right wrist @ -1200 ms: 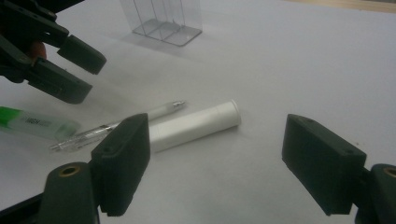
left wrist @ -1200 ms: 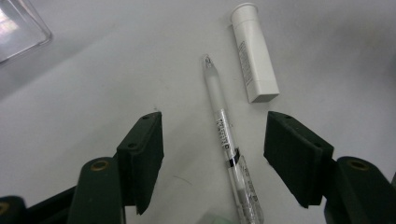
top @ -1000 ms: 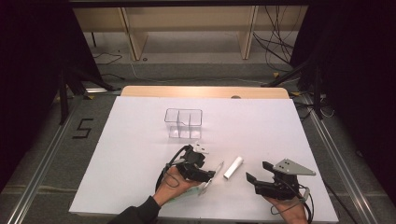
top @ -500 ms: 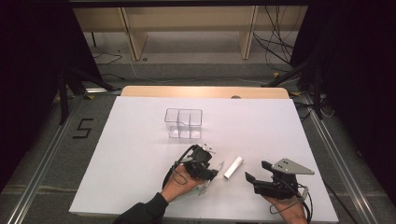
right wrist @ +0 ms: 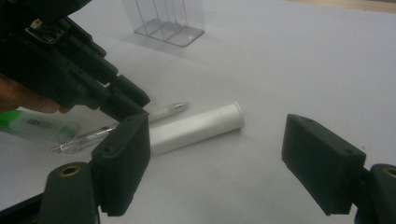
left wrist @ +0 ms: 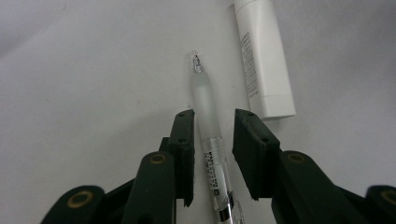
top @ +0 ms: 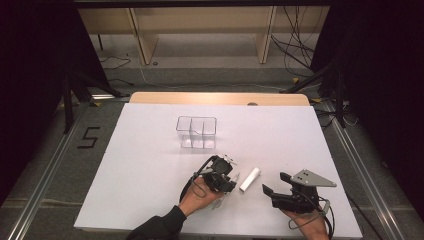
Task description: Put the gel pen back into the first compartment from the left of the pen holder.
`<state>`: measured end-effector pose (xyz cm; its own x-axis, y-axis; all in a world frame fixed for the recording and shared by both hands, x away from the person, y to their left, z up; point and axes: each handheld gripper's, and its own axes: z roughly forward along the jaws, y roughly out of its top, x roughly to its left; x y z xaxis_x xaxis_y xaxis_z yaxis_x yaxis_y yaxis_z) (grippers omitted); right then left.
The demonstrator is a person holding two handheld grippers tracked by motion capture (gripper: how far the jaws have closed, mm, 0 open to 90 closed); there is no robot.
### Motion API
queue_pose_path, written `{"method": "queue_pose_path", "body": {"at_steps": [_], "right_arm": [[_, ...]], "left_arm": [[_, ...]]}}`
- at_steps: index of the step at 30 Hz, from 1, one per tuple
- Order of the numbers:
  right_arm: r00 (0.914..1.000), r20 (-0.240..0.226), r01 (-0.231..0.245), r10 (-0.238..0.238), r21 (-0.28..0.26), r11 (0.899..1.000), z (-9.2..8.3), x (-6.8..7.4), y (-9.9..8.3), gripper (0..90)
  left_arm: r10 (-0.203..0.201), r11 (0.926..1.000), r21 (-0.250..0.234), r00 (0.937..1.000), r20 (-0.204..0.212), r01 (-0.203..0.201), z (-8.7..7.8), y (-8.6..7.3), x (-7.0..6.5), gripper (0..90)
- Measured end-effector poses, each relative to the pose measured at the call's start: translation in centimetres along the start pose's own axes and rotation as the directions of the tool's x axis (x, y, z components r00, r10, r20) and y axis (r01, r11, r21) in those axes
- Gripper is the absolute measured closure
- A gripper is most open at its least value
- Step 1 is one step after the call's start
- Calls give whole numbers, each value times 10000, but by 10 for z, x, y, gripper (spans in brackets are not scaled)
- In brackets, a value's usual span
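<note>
A clear pen [left wrist: 205,107] with a frosted grip lies on the white table, its tip pointing away in the left gripper view. My left gripper [left wrist: 214,116] straddles its barrel. The jaws have just been closing, and a thin gap remains on each side of the pen. From above, the left gripper [top: 227,180] sits low over the table beside a white tube [top: 250,178]. That white tube [left wrist: 264,60] lies just right of the pen. My right gripper [top: 274,182] rests at the front right, wide open with nothing between its jaws, facing the tube [right wrist: 196,126] and pen [right wrist: 163,111].
A clear divided container [top: 196,132] stands upright at mid-table, behind both grippers. A green-labelled clear item [right wrist: 37,126] lies under the left hand. The white sheet [top: 140,165] covers the tabletop, with dark floor and rails around it.
The left gripper has shifted a little to the right and lower, onto the pen, and its jaws have narrowed around the barrel. The right gripper has stayed put.
</note>
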<state>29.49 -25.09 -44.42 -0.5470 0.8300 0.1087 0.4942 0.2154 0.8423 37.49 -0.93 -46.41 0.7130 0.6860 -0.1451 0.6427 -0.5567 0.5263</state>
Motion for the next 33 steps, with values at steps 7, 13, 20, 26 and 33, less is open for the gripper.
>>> {"method": "queue_pose_path", "body": {"at_steps": [7, 13, 20, 26, 33], "right_arm": [[10000, 5, 13, -13, -26, 10000, -1, 0, 0, 247], [10000, -2, 22, -22, -12, 10000, 0, 0, 0, 247], [10000, -10, 53, -53, -9, 10000, 0, 1, 0, 248], [10000, -2, 53, -53, 28, 10000, 0, 0, 0, 249], [10000, -3, 35, -35, 32, 10000, 1, 0, 0, 250]], "left_arm": [[-140, 9997, 203, 9998, -109, 142, 5, 0, 0, 725], [-179, 9995, 243, 9997, -154, 183, 7, 0, -1, 732], [62, 9994, 339, 9986, -533, -44, 8, 0, -6, 743], [-15, 9989, 456, 9978, -662, 46, 8, 2, -7, 758], [-135, 9982, 564, 9969, -777, 179, 8, 4, -8, 767]]}}
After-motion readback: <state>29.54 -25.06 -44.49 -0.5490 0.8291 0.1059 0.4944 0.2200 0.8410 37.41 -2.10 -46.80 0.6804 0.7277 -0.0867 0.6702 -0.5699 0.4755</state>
